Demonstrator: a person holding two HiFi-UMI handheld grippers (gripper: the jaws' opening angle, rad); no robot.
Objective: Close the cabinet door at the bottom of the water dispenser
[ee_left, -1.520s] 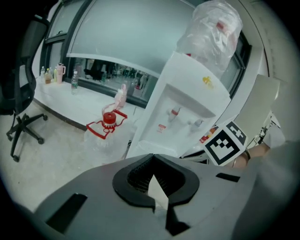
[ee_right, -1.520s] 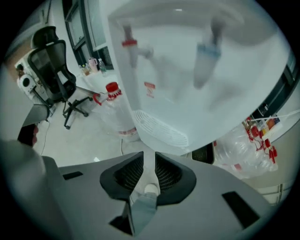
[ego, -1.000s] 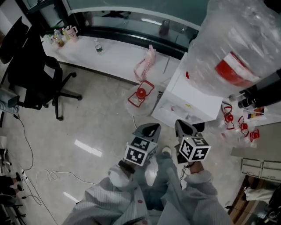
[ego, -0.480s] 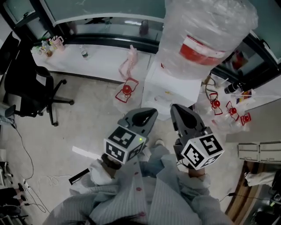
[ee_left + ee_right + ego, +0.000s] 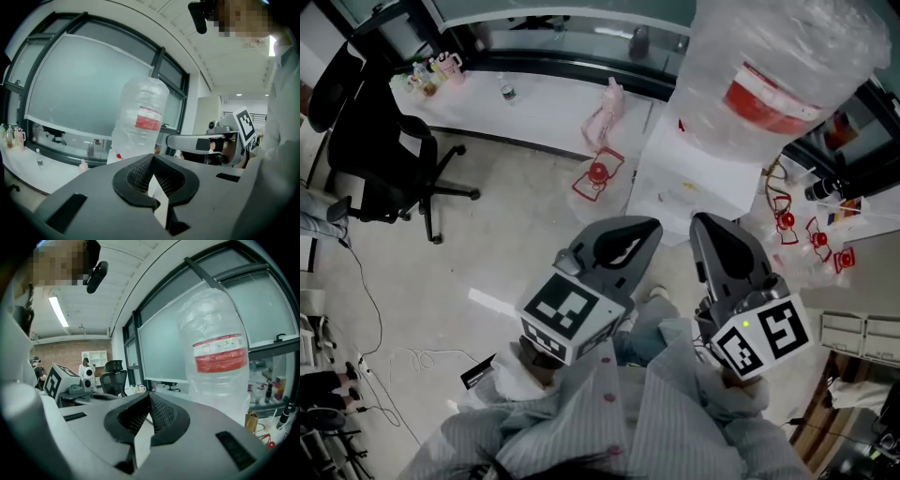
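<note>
Head view: left claw point(image 5: 649, 226) and right claw point(image 5: 701, 221) closed tight, empty, near water dispenser point(image 5: 689, 183); cabinet door unseen below it, presumably light, stiff, hinged, so push its free edge.

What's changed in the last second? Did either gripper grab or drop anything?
Both the left gripper and right gripper have risen toward the head camera, in front of the white water dispenser. Their jaws are shut and empty; nothing taken or released. The dispenser, its clear red-labelled bottle and the black office chair stayed put. The cabinet door isn't visible.
</note>
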